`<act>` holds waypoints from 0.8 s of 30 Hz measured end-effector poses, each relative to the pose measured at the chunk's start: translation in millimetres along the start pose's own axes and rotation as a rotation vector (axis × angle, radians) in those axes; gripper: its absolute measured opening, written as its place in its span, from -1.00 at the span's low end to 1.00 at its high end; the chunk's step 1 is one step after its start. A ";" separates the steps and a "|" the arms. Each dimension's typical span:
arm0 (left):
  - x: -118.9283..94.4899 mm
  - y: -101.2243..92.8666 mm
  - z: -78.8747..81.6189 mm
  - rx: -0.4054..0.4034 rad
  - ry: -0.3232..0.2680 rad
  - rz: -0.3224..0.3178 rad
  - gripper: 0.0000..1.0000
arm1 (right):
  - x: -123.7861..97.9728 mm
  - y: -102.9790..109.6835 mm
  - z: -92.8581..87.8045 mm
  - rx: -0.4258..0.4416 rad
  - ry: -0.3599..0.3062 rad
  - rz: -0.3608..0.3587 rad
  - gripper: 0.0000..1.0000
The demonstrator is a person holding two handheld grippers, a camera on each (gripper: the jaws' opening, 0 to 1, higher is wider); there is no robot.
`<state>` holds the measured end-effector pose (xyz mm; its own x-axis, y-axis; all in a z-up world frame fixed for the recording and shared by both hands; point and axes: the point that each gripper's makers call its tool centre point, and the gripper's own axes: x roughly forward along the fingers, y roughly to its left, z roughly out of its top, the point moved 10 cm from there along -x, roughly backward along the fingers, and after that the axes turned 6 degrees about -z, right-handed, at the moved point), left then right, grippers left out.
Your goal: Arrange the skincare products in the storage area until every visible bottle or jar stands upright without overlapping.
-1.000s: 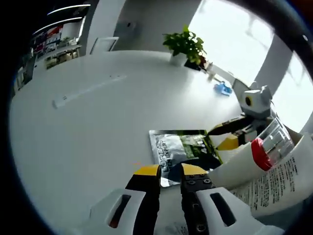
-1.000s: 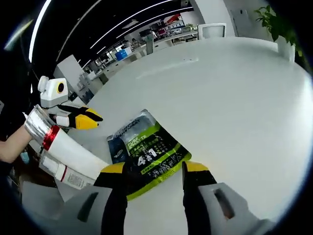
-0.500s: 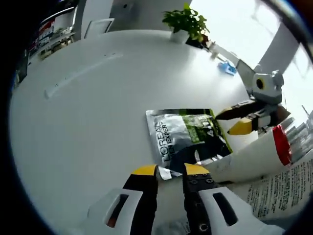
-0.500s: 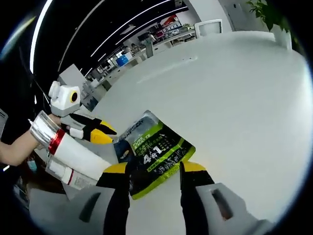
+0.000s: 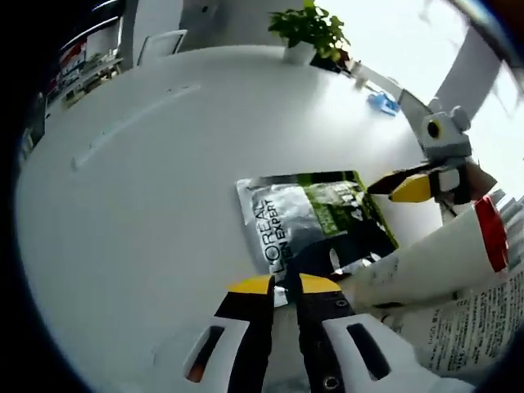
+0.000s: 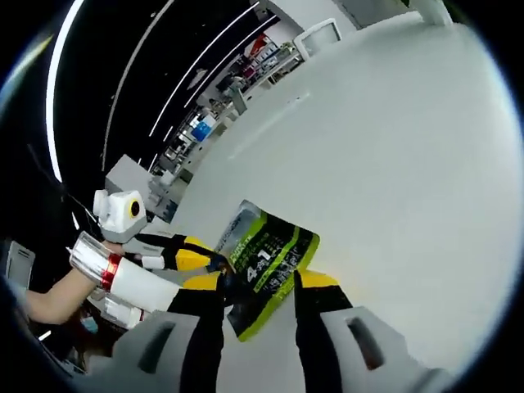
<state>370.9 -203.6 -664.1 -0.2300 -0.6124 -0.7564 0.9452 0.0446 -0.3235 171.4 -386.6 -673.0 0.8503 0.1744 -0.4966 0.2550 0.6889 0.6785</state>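
**Two grippers meeting at a flat sachet on the white table**

The white table is filling most of both views, curving from the lower left to the upper right. In the left gripper view, a white tube with a red band is lying on its side at the right edge, over a printed paper sheet. The silver and green sachet is lying flat at the centre of that view, touching the tube's near end. In the right gripper view the sachet is sitting just above the lower middle.

The left gripper is rising from the bottom centre, its jaws drawn nearly together at the sachet's near edge; whether they are pinching it is unclear. The right gripper is standing with its jaws spread, one on each side of the sachet's lower end. A potted plant is standing at the top of the left gripper view.
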 end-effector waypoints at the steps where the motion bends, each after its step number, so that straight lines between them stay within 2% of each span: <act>1: 0.8 -1.3 0.6 0.014 0.005 0.011 -0.96 | -1.5 -2.1 0.1 0.029 -0.008 0.005 -0.35; 6: 2.8 -2.7 2.2 0.028 0.011 0.014 -1.00 | 0.2 -10.0 -3.7 0.182 -0.043 0.078 -0.38; 7: 2.9 -2.6 2.3 0.024 0.010 0.014 -1.00 | -0.8 -12.7 -3.8 0.175 -0.039 0.072 -0.38; 9: 2.2 -1.7 1.7 -0.031 0.001 0.013 -1.00 | -1.2 -15.6 0.3 0.100 -0.065 0.040 -0.40; 11: 2.0 -0.7 1.4 -0.039 0.000 0.008 -1.00 | -2.1 -16.7 7.6 0.022 -0.097 0.023 -0.31; 14: 2.9 -3.2 2.6 0.001 0.014 0.015 -1.00 | 1.4 -18.8 11.3 -0.024 -0.073 -0.007 -0.31; 18: 3.9 -4.9 3.6 -0.008 0.025 0.034 -1.00 | 9.7 -15.8 11.9 -0.050 -0.040 0.014 -0.36; 20: 3.9 -5.1 3.4 -0.018 0.024 0.038 -1.00 | 12.8 -17.0 9.7 -0.030 -0.032 0.037 -0.38; 21: 4.1 -5.3 3.2 -0.026 0.021 0.040 -1.00 | 14.3 -17.9 9.0 0.038 -0.040 0.059 -0.39; 24: 4.5 -5.6 2.2 -0.042 0.007 0.043 -1.00 | 18.1 -17.1 3.2 0.114 -0.016 0.132 -0.51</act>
<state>365.1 -208.3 -664.4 -0.1915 -0.6035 -0.7740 0.9437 0.1034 -0.3141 183.9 -397.5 -691.9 0.8867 0.2462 -0.3914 0.1909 0.5761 0.7947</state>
